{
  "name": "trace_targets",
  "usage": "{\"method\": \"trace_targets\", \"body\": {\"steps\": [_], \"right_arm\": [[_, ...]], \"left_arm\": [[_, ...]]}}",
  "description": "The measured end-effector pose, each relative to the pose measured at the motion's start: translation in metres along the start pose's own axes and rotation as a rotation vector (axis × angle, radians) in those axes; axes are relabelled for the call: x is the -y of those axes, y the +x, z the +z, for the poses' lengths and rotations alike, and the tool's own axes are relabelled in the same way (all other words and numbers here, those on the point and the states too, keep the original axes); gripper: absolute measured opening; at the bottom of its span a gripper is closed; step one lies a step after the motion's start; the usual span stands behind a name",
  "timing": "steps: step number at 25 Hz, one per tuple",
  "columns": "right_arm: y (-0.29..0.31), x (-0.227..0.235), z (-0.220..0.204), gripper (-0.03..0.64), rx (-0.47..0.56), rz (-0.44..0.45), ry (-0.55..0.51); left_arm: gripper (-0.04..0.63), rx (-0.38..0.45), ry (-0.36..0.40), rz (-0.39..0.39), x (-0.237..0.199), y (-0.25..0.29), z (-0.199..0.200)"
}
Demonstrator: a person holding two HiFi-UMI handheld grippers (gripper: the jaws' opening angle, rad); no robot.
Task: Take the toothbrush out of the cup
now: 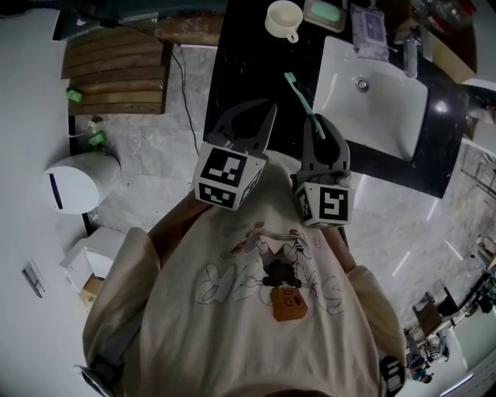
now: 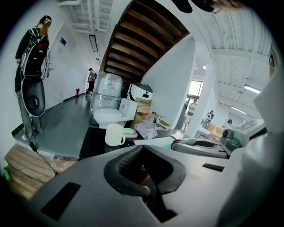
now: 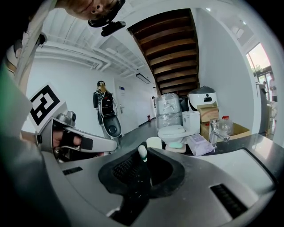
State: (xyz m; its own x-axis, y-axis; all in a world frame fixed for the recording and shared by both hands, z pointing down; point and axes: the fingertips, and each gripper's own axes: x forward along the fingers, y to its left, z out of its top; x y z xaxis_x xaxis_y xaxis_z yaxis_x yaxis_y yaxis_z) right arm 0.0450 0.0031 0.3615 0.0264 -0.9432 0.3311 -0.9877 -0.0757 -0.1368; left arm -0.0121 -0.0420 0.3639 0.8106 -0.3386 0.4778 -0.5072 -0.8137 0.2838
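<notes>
White cup (image 1: 284, 19) on black counter (image 1: 246, 62) empty; toothbrush (image 1: 302, 99) clamped in right claw (image 1: 317, 126); left claw (image 1: 264, 108) closed, empty.

In the head view, the lower handle of the toothbrush (image 1: 301, 96) is disappearing between the closed jaws of the right gripper (image 1: 318, 128), and the right gripper view is showing only its pale tip above the pads. The top edge is cutting off the soap dish (image 1: 324, 12). The clutter (image 1: 434, 341) in the lower right corner is appearing too small to identify. In the left gripper view, a reddish patch (image 2: 141, 172) is sitting in the dark gap behind the closed jaws of the left gripper (image 2: 146, 188), too blurred to name.
</notes>
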Motion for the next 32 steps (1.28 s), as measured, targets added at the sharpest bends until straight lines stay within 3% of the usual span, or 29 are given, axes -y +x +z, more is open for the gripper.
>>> {"method": "trace_targets", "body": {"steps": [8,11,17,32], "right_arm": [[-0.012,0.0,0.01,0.056,0.01,-0.06,0.036],[-0.02,-0.003,0.019,0.056,0.018,-0.04,0.086],[-0.034,-0.021,0.043,0.056,0.086,-0.037,0.02],[-0.038,-0.027,0.044,0.055,0.059,-0.024,0.019]], "left_arm": [[0.015,0.011,0.031,0.003,-0.001,-0.016,-0.001],[0.014,0.019,0.037,-0.016,0.004,-0.028,0.008],[0.014,0.052,0.11,-0.041,0.025,-0.044,0.011],[0.014,0.056,0.078,-0.036,0.022,-0.04,0.008]]}}
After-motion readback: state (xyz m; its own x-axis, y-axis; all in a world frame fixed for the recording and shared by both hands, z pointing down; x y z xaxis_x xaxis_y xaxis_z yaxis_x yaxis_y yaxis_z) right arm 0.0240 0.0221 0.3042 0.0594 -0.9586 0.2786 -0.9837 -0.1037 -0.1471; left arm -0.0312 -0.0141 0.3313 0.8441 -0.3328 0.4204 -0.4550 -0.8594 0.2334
